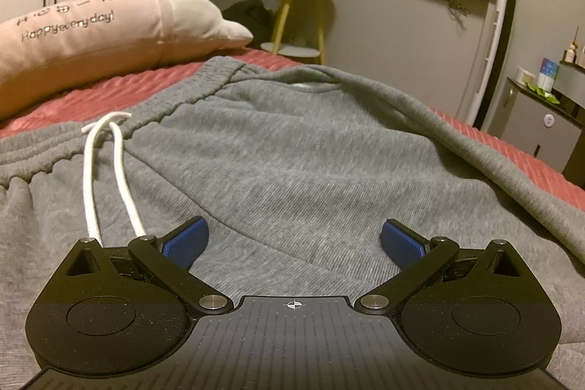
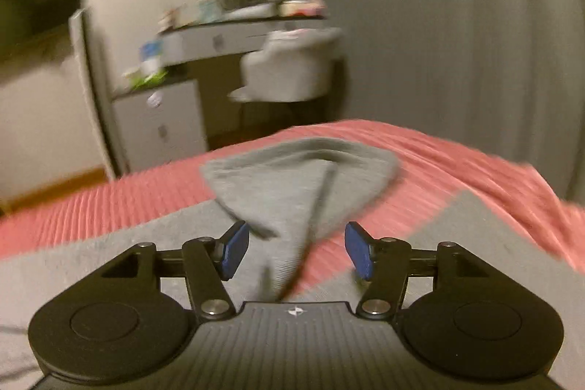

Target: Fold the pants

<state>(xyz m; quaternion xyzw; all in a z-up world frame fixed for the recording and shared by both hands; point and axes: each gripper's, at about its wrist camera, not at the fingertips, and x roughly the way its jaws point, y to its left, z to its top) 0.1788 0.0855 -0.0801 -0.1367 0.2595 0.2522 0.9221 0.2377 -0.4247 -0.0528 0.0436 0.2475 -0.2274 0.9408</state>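
The left gripper is hovering low over the gray pants, its jaws standing wide apart with nothing between them but the fabric lying below. The pants are spreading out ahead of the jaws across the red bedspread. Their elastic waistband is running ahead and to the left of the jaws, and the white drawstring is trailing from it back toward the left finger, ending just beside that finger's linkage. A folded ridge of gray cloth is sloping away on the right of the jaws. Far beyond the left jaw, a pink pillow is resting on the bed.

The right gripper is also holding its jaws apart, gripping nothing. This view is blurred. A pointed fold of the pants is lying ahead of the jaws, narrowing into the gap between them, with the red bedspread showing on both sides.
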